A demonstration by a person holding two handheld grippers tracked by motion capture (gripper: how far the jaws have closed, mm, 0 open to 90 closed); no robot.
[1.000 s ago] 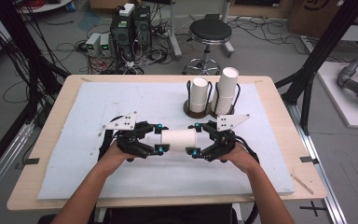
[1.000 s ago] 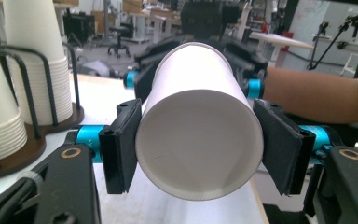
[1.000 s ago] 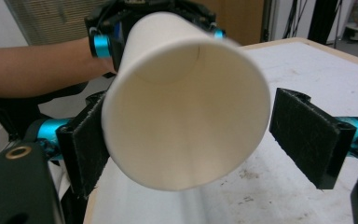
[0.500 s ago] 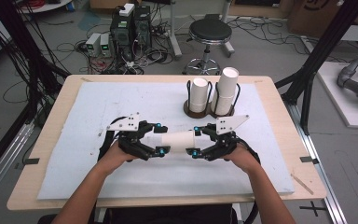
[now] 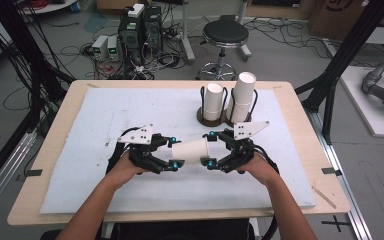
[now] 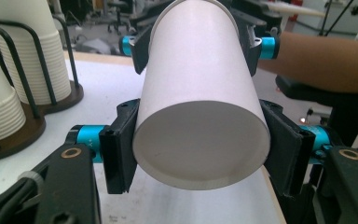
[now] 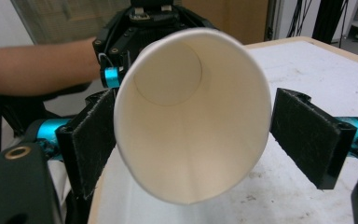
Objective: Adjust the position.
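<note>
Paper cup horizontal above white mat on bench, mid-front, between both grippers. Left gripper: jaws clamped on cup's base end; they just opened, then closed again w/ cup between. Right gripper: jaws around cup's rim end, just opened wider; in right gripper view one pad touches cup wall, other stands clear w/ gap, so released. Two cup stacks in wire holders at bench rear, well apart from held cup.
</note>
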